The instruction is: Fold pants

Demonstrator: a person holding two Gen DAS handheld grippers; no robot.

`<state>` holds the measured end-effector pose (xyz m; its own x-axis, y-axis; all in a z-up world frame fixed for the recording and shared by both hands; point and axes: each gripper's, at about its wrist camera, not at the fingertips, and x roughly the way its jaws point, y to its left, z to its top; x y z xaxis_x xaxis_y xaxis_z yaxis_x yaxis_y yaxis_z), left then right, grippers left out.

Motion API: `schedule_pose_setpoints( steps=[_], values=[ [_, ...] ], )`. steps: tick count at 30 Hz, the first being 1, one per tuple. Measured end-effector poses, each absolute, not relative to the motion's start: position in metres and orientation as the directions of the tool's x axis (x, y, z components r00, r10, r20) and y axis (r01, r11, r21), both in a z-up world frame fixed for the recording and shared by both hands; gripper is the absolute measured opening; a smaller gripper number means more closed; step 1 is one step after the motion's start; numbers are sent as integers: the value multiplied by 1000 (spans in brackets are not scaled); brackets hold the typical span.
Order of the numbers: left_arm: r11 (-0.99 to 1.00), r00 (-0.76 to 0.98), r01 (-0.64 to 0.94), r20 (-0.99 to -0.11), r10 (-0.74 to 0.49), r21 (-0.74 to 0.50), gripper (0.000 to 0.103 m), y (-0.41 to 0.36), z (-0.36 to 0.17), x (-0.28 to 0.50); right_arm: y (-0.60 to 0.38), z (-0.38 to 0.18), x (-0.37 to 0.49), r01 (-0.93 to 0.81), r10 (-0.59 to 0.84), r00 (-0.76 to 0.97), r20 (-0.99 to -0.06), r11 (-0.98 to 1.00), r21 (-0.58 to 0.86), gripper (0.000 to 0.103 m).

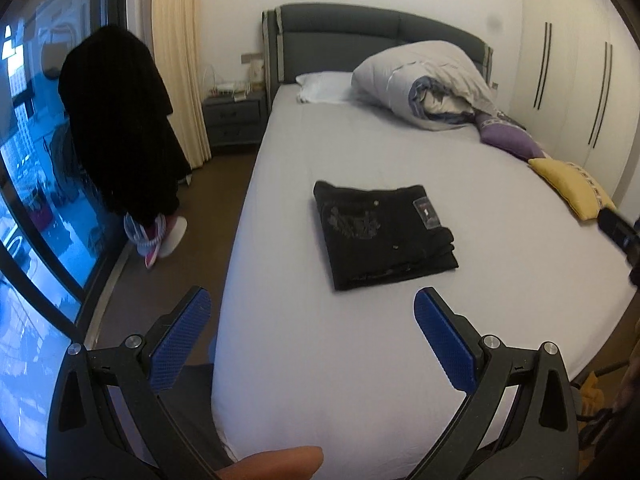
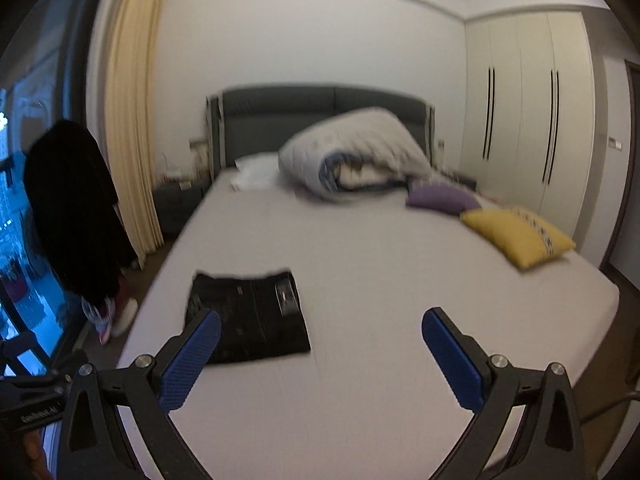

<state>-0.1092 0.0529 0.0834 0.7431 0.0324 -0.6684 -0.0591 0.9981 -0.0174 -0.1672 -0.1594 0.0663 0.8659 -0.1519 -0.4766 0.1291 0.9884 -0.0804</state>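
The pants [image 1: 384, 236] were seen lying folded into a compact black rectangle on the bed [image 1: 360, 360], roughly mid-way across the sheet and well short of the headboard. No leg or waistband was left trailing; the bundle was stacked in layers, with a label showing on its upper face.

The left gripper [image 1: 312, 336] was held wide apart, blue pads spread, with nothing between them. It was held back over the near edge of the bed, clear of the cloth. From it the pants lay straight ahead and slightly to the right, a little further up the bed.

The right gripper [image 2: 320, 356] was likewise spread and empty. In its view, which was blurred, the pants [image 2: 248, 316] lay ahead and to the left, so that its left pad overlapped the near left corner of the bundle in the picture; whether that pad touched the cloth could not be told, though it appeared to be above it.

The long axis of the bundle was judged to run across the bed, left to right, rather than toward the headboard. The pants were thus placed between the two grippers, with neither clearly nearer.

The folding was judged to be essentially complete, since nothing was gripped and the stack sat square. Any further move, such as a final tidy, would have had to come from the near side.
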Motion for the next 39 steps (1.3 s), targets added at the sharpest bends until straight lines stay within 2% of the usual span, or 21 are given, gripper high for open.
schedule_pose_setpoints(
  steps=[3, 12, 39],
  values=[
    [997, 719, -69, -694, 32, -25, 103, 56, 63, -61, -157, 55, -160, 115, -144, 849, -508, 989, -89, 103],
    [997, 673, -77, -739, 40, -16, 103, 60, 35, -27, -148, 21, -139, 69, -125, 794, -595, 991, -116, 103],
    [997, 588, -77, -809, 25, -25, 103, 61, -17, 1, -137, -27, -120, 39, -125, 683, -720, 990, -134, 103]
  ],
)
